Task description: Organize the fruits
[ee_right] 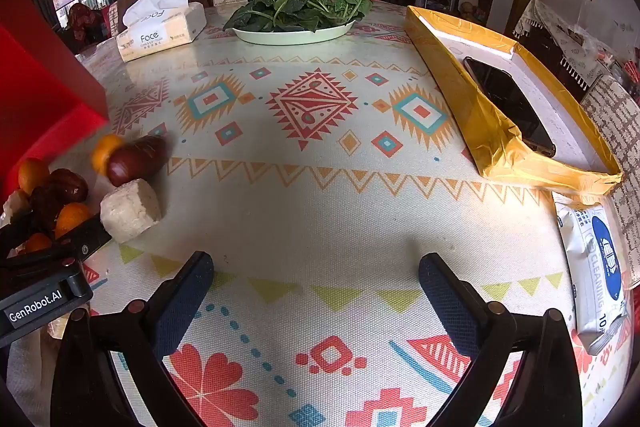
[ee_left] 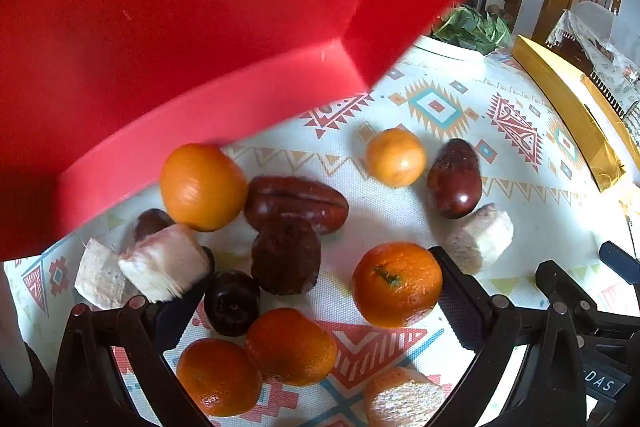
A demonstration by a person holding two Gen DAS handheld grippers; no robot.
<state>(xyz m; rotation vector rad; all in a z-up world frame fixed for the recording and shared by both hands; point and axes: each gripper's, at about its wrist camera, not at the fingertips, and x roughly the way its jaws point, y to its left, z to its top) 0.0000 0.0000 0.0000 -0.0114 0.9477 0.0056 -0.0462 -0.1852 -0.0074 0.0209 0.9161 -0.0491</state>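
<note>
My left gripper (ee_left: 320, 267) is spread wide over the fruit: one orange (ee_left: 397, 283) touches my right finger's inner face, a dark plum (ee_left: 232, 303) sits between, the red bin (ee_left: 180, 47) beyond. My right gripper (ee_right: 316, 275) gapes over bare tablecloth (ee_right: 320, 211).

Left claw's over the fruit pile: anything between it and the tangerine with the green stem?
Nothing visible. The left claw is open and the stemmed tangerine lies just inside its right finger. The dark plum lies apart, toward the left finger.
</note>
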